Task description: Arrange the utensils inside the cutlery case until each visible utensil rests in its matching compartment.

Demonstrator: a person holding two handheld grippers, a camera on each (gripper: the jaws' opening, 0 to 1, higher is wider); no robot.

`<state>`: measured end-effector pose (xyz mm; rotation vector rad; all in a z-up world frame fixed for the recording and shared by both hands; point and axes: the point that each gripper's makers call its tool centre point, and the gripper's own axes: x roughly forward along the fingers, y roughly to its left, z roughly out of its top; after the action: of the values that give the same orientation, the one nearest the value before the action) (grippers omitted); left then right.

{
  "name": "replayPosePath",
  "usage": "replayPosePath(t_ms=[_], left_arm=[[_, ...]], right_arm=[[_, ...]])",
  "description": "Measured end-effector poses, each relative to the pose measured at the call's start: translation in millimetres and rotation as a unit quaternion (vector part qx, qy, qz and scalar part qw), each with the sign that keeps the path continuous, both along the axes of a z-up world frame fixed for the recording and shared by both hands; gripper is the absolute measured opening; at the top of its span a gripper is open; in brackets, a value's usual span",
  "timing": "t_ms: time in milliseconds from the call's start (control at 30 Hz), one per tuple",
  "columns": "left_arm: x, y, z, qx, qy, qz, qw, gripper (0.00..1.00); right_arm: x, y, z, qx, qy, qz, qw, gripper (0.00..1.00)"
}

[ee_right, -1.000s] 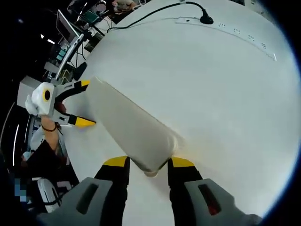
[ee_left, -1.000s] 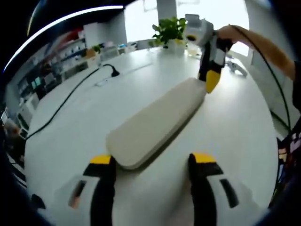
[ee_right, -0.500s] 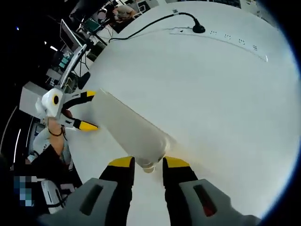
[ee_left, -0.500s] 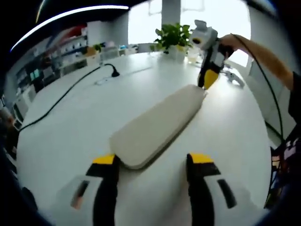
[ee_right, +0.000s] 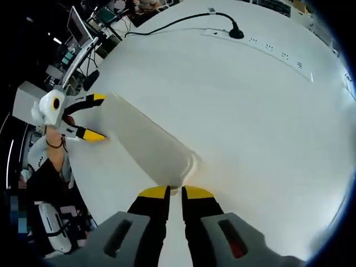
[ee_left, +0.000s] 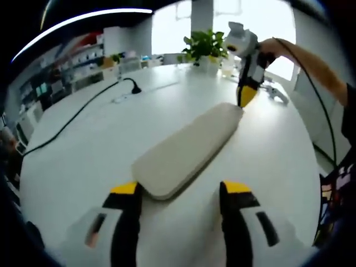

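Right gripper (ee_right: pixel 176 192) fingers nearly clenched on the near end tab of the long beige closed cutlery case (ee_left: pixel 186 149); grip unconfirmed. Left gripper (ee_left: pixel 181 188) fingers spread, straddling the opposite end. Case's long axis spans both, flat on white counter (ee_left: pixel 89 150).

Cutlery case (ee_left: pixel 188 148): matt beige, smooth, plastic-looking lid, no sheen. Table (ee_left: pixel 83 156): white, smooth, faint gloss, brightest toward 1 o'clock in the left gripper view. Left gripper (ee_left: pixel 181 192) and right gripper (ee_right: pixel 176 192): yellow tips, black jaws, grey bodies, all hard plastic by look. Cable (ee_right: pixel 167 23) at 12 o'clock: black, rubbery.
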<state>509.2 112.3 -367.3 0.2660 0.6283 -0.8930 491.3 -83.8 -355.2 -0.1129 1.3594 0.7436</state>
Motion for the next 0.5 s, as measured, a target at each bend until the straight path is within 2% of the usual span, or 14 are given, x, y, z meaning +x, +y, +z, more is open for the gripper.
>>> replayPosePath(t_ms=[200, 233, 267, 367, 433, 500], left_arm=[[0.0, -0.1, -0.3, 0.004, -0.002, -0.001, 1.0, 0.6], [0.1, -0.1, -0.3, 0.004, -0.002, -0.001, 1.0, 0.6], [0.7, -0.3, 0.0, 0.004, -0.003, -0.001, 1.0, 0.6], [1.2, 0.2, -0.3, 0.005, -0.003, -0.001, 1.0, 0.59], [0.8, 1.0, -1.9, 0.005, -0.001, -0.001, 1.0, 0.58], [-0.5, 0.7, -4.8, 0.01, 0.0, -0.004, 0.9999, 0.58]], right_arm=[[0.5, -1.7, -1.1, -0.015, 0.008, 0.001, 0.9998, 0.07], [-3.8, -3.9, -2.1, -0.027, 0.03, -0.018, 0.999, 0.07], [-2.0, -4.6, -5.6, -0.037, 0.028, -0.02, 0.9987, 0.07], [0.3, -2.5, -4.9, -0.042, 0.016, 0.014, 0.9989, 0.06], [0.1, -3.2, -5.6, -0.041, 0.026, 0.0, 0.9988, 0.06], [-0.1, -2.6, -5.9, -0.041, 0.028, 0.003, 0.9987, 0.06]])
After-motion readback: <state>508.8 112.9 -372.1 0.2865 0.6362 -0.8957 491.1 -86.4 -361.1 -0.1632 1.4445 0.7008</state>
